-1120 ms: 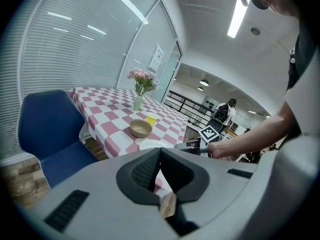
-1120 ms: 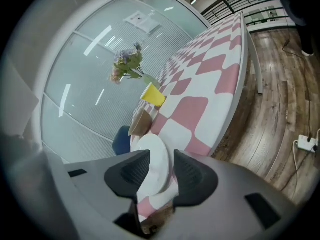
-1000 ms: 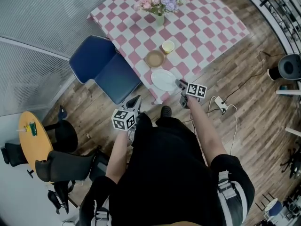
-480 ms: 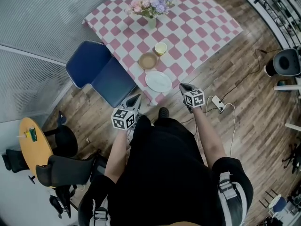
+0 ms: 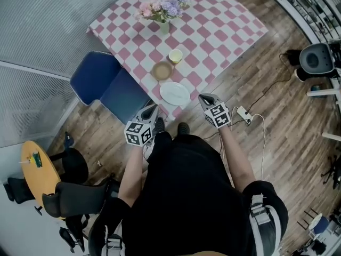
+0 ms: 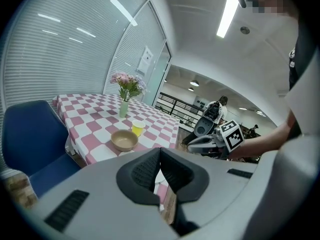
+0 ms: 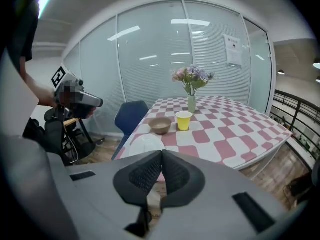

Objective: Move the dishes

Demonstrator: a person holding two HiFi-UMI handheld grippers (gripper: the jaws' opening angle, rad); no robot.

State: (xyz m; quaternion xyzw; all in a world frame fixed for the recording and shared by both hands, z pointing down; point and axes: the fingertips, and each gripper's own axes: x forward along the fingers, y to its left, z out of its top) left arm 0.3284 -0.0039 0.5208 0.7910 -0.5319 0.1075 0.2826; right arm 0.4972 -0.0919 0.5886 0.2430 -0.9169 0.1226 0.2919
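Note:
On the pink-and-white checked table (image 5: 213,31) near its front edge lie a white plate (image 5: 175,93), a tan bowl (image 5: 162,70) and a yellow cup (image 5: 175,55). The same plate (image 7: 144,144), bowl (image 7: 160,125) and cup (image 7: 183,120) show in the right gripper view; the left gripper view shows the bowl (image 6: 124,140) and cup (image 6: 137,128). My left gripper (image 5: 150,112) is shut and empty, short of the table's corner. Right of the plate, my right gripper (image 5: 205,98) is shut and empty, off the table edge.
A vase of flowers (image 5: 163,10) stands farther back on the table. A blue chair (image 5: 109,85) sits at the table's left side. A power strip with cable (image 5: 246,115) lies on the wooden floor at the right. An orange round table (image 5: 34,161) and black chairs are at the lower left.
The view has shifted, so the table and dishes sit a little higher and more to the left. My right gripper has drawn back from the plate's edge. The dishes have not moved.

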